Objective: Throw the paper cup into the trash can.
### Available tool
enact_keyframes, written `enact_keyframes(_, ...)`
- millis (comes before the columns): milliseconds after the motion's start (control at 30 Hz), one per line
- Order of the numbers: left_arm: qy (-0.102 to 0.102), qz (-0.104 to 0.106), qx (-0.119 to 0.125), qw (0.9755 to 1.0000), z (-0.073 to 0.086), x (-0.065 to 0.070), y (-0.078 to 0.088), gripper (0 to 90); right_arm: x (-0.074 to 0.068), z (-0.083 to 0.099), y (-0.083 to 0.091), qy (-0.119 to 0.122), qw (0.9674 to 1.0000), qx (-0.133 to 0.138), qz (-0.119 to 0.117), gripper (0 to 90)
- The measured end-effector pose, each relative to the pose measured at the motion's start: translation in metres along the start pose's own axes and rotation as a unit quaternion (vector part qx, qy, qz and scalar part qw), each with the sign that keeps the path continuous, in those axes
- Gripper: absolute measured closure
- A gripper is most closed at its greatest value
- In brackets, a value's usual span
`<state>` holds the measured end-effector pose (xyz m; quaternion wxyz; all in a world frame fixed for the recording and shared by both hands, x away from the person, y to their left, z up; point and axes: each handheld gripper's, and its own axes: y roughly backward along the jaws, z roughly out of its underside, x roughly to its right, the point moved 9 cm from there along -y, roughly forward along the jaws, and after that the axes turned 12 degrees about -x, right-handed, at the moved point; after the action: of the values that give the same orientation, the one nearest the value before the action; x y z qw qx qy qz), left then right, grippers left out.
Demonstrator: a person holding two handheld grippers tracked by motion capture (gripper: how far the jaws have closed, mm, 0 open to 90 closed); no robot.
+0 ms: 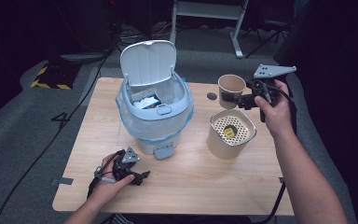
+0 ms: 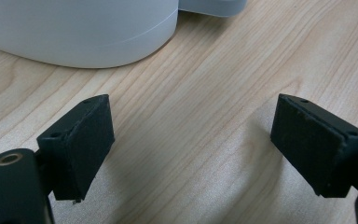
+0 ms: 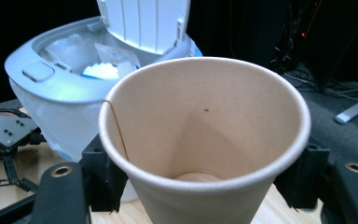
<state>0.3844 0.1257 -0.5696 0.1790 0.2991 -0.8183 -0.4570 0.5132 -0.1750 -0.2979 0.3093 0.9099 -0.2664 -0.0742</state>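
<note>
Two claws: your right claw [image 1: 230,99] is clamped on the paper cup [image 1: 231,89], one pad on each side of the wall just under the rim; your left claw [image 2: 191,144] rests on the surface [image 1: 191,186] near its front-left corner with its jaws spread wide and nothing between them.
Cup position: upright, held clear of the surface near the back-right corner, behind the cardboard tub [image 1: 231,133] with the perforated insert.
Cup contents: looking along your right claw, the cup [image 3: 205,140] appears empty apart from a small speck on the inner wall; the very bottom is partly hidden.
Likely goal: the pedal bin [image 1: 154,109] stands with its lid [image 1: 148,60] up and a liner full of rubbish, so I judge the cup is bound for it.
Risk, crush: thin paper wall, so squeezing harder could buckle the rim and let the cup slide out.
Risk, slip: the grip is high on a tapered wall; a quick swing may tilt the cup between the pads.
Risk, tub: carrying low across the surface could clip the tub and knock it over.
Risk, lid: the raised lid leans over the back of the opening, so an approach from behind could strike it and drop it shut.
Risk, miss: releasing over the rim rather than the opening could bounce the cup onto the surface.
</note>
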Motion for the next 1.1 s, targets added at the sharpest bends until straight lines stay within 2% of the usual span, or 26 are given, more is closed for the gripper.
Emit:
enact_keyframes(533,0.000,0.000,0.000,1.0000,0.000,0.000,0.000,13.5,-0.034,-0.062,-0.028,0.045,0.9977,0.024,-0.044,29.6)
enact_keyframes(767,-0.003,-0.004,0.001,1.0000,-0.001,-0.001,-0.001,13.5,-0.049,-0.082,-0.035,0.052,0.9962,0.040,-0.057,29.4)
enact_keyframes(1100,-0.002,0.005,0.001,1.0000,-0.002,0.000,-0.002,13.4,-0.068,-0.102,-0.061,0.048,0.9949,0.051,-0.074,29.3)
